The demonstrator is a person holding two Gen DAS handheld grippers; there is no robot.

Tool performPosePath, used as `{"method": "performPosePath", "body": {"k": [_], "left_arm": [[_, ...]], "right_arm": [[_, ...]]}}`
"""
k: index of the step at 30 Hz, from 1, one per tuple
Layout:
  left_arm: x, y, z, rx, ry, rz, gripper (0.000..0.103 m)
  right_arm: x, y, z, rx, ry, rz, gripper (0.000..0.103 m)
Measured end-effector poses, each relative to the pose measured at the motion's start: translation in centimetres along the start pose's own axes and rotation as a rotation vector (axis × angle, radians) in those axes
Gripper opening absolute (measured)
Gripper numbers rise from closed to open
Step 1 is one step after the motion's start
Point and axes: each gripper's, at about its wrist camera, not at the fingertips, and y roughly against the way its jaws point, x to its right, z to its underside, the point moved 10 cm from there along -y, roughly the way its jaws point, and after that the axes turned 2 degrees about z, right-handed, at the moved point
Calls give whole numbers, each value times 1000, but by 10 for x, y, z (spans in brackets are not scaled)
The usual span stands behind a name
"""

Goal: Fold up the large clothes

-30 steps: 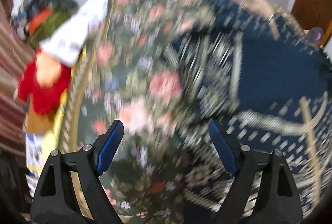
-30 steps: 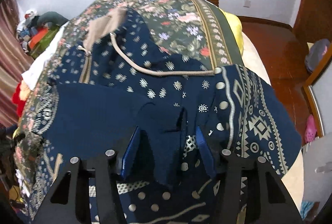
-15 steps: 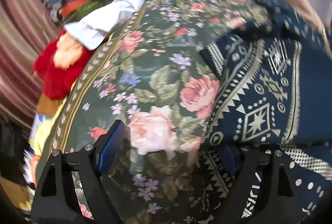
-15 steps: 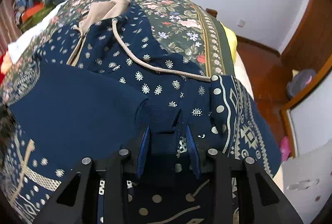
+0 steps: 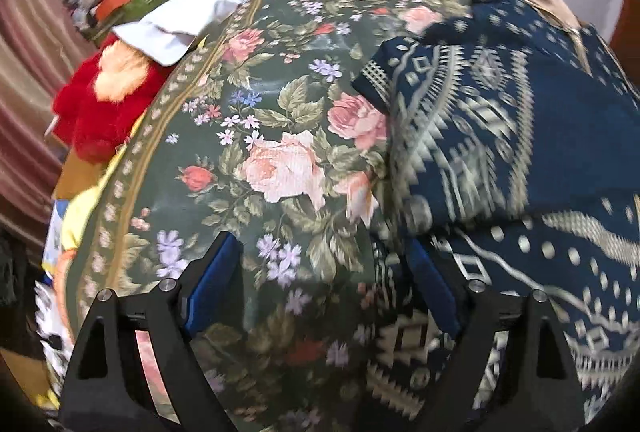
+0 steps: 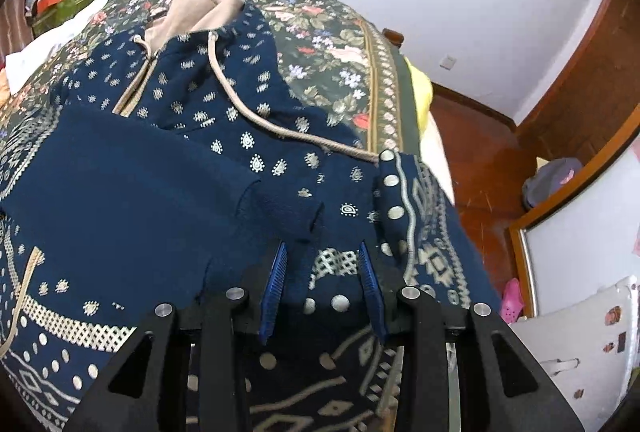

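Your right tongs (image 6: 324, 284) have narrowed from the wide spread of a second ago, and a fold of the navy hoodie (image 6: 132, 184) now sits between the blue pads, though whether they pinch it you can't tell from here. You've pushed that camera lower and closer, so the sleeve cuff (image 6: 280, 208) looms larger just ahead. On the other side, your left tongs (image 5: 320, 284) have swung off the hoodie body and over the floral bedspread (image 5: 256, 136), and the earlier blur has mostly settled. Their right pad now touches the hoodie's patterned edge (image 5: 404, 248), where before it hung over the cloth.
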Motion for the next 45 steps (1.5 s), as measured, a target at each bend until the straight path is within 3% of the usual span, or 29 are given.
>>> {"method": "performPosePath", "body": {"k": [4, 8, 10, 12, 15, 17, 23, 28, 32, 36, 41, 45], "left_arm": [[4, 28, -17, 62, -66, 26, 87], [-2, 41, -56, 125, -15, 55, 87], [-3, 33, -76, 121, 48, 109, 87], [1, 18, -87, 83, 102, 163, 87], [26, -2, -95, 25, 145, 302, 87], [44, -13, -95, -2, 130, 354, 87], [63, -61, -63, -98, 17, 233, 88], [61, -59, -50, -58, -47, 200, 90], [56, -46, -48, -71, -102, 145, 90], [58, -11, -60, -18, -157, 101, 90], [83, 38, -83, 70, -211, 125, 90], [121, 63, -100, 105, -209, 190, 90]], "right_arm": [[4, 28, -16, 57, -8, -14, 34], [-9, 50, -40, 82, -87, -188, 42], [-21, 53, -50, 80, -144, -285, 76], [-33, 52, -58, 88, -195, -349, 92], [-64, 40, -60, 47, -214, -426, 92], [-82, 28, -59, 13, -204, -455, 92], [-107, -26, -29, -117, -30, -326, 92], [-98, -7, -16, -74, 41, -329, 92], [-73, 7, -7, -58, 86, -243, 92], [-26, 28, -3, -21, 7, -213, 92], [36, 46, 6, -20, -167, -235, 92], [89, 44, 27, -52, -332, -266, 92]]}}
